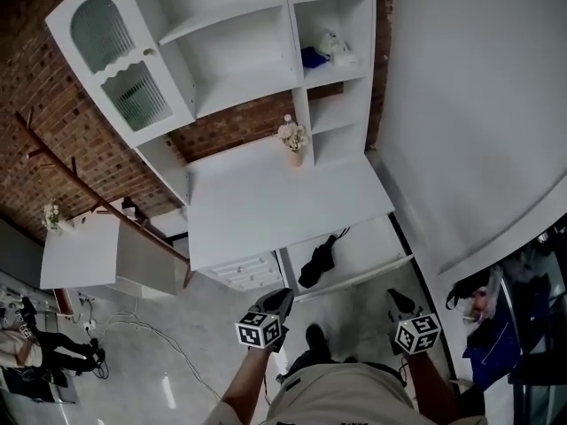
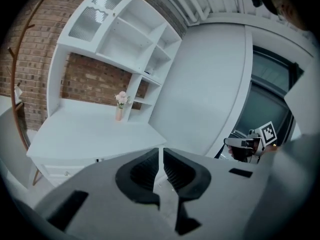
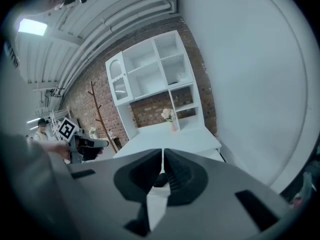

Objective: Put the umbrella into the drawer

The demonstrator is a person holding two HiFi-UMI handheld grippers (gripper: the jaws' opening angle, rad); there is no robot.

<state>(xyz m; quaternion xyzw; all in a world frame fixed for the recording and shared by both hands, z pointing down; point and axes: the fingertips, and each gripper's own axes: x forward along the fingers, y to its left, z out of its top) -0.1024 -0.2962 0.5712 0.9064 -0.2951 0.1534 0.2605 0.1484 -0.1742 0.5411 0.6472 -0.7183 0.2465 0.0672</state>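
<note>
In the head view the black folded umbrella [image 1: 319,262] lies inside the open white drawer [image 1: 370,244] under the desk's right side. Both grippers are held back from the desk, above the floor and apart from the umbrella. My left gripper [image 1: 282,296] [image 2: 161,153] is shut with nothing between its jaws. It also shows at the left of the right gripper view as the left gripper [image 3: 82,145]. My right gripper [image 1: 395,297] [image 3: 163,153] is shut too and holds nothing. Through the slit under its jaws a dark bit of the umbrella [image 3: 159,180] shows in the drawer.
The white desk [image 1: 266,206] carries a hutch of shelves [image 1: 239,51] and a small vase of flowers [image 1: 292,144]. Closed small drawers [image 1: 246,271] sit under its left side. A wooden coat rack [image 1: 89,193] and a low white cabinet [image 1: 84,257] stand left. A white wall [image 1: 478,104] is at right.
</note>
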